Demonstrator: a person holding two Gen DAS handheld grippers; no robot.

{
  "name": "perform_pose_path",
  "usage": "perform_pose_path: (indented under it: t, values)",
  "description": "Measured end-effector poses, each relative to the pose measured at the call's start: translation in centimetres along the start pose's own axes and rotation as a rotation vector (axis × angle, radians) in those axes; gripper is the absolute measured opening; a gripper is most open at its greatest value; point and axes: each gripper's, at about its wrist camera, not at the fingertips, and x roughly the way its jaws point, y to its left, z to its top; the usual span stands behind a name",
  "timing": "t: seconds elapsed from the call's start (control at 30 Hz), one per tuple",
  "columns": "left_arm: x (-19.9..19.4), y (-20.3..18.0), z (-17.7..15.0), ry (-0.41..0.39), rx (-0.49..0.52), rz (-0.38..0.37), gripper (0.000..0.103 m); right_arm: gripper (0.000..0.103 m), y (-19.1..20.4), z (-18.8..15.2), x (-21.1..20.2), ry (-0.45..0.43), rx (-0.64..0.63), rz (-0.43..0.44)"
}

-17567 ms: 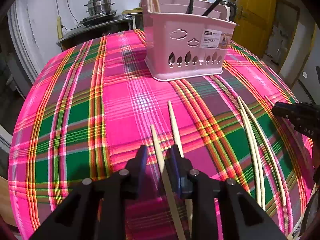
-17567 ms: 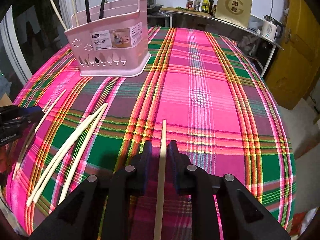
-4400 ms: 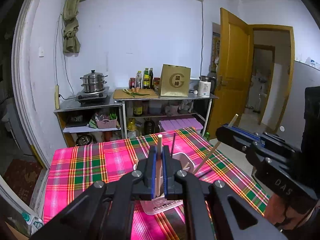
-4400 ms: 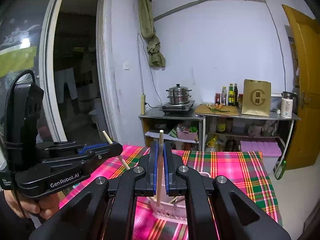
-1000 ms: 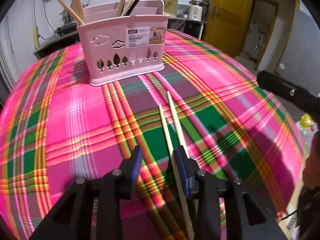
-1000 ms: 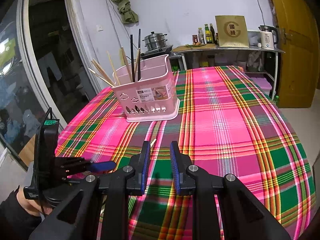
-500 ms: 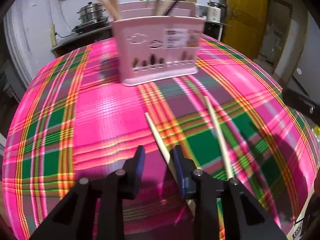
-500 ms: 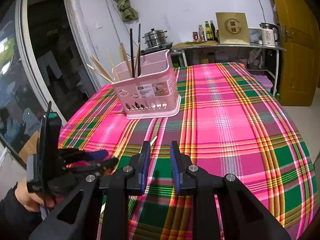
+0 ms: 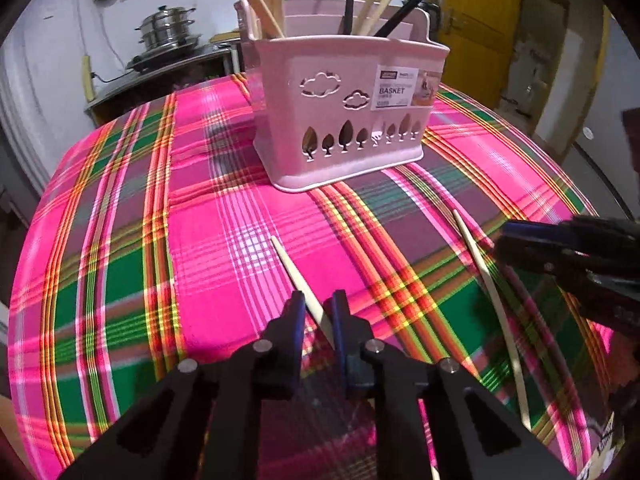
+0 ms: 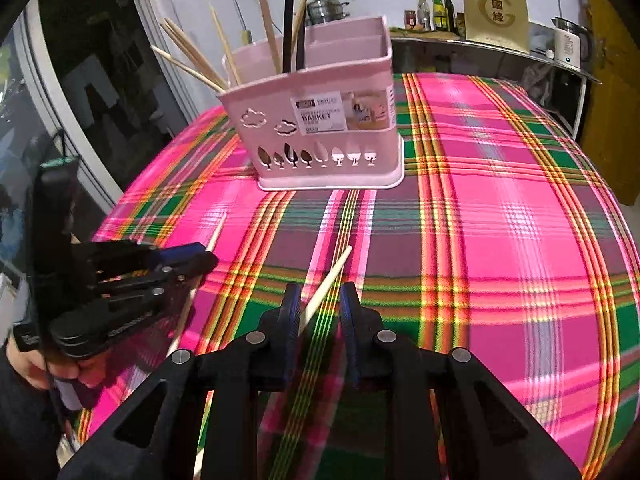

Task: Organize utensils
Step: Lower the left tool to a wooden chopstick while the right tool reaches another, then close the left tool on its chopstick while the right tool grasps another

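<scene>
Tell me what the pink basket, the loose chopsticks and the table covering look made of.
Basket: likely moulded plastic, smooth pale pink with a faint sheen and cleanly cut tree and cloud openings.
Chopsticks: pale, matte, tapered sticks, probably bamboo or light wood.
Tablecloth: woven fabric, pink, green and orange plaid, with soft creases.

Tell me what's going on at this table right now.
A person is clearing chopsticks off the plaid tablecloth into the pink utensil basket. The left tongs have just been closing around one chopstick. The right tongs straddle the other chopstick, not yet gripping it.
</scene>
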Motion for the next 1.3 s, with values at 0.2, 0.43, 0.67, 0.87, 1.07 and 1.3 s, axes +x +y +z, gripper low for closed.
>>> perform_pose_path:
  t: [0.2, 0.43, 0.67, 0.87, 1.07, 1.3]
  values:
    - [-0.2, 1.6, 0.0, 0.018, -0.072, -0.036, 0.014, 0.021, 0.6, 0.5, 2.2, 0.043, -0.013, -0.043]
    - [0.8, 1.3, 1.5, 0.04, -0.165, 0.012, 0.015, 0.02, 1.3, 1.3, 3.0, 0.066, -0.023, -0.103]
    - [1.4, 0.4, 2.5, 0.043, -0.143, 0.071, 0.015, 0.01, 1.5, 2.1, 3.5, 0.087, -0.02, -0.149]
    - [1.6, 0.5, 2.5, 0.025, -0.13, 0.08, 0.012, 0.006, 1.2, 2.1, 3.4, 0.085, -0.018, -0.137]
    - [1.3, 0.9, 2.6, 0.033, -0.161, 0.047, 0.006, 0.005, 0.8, 2.3, 2.5, 0.069, -0.011, -0.099]
    - [-1.4, 0.9, 3.6, -0.025, -0.176, 0.014, 0.006, 0.005, 1.1, 3.8, -0.7, -0.014, -0.028, -0.05]
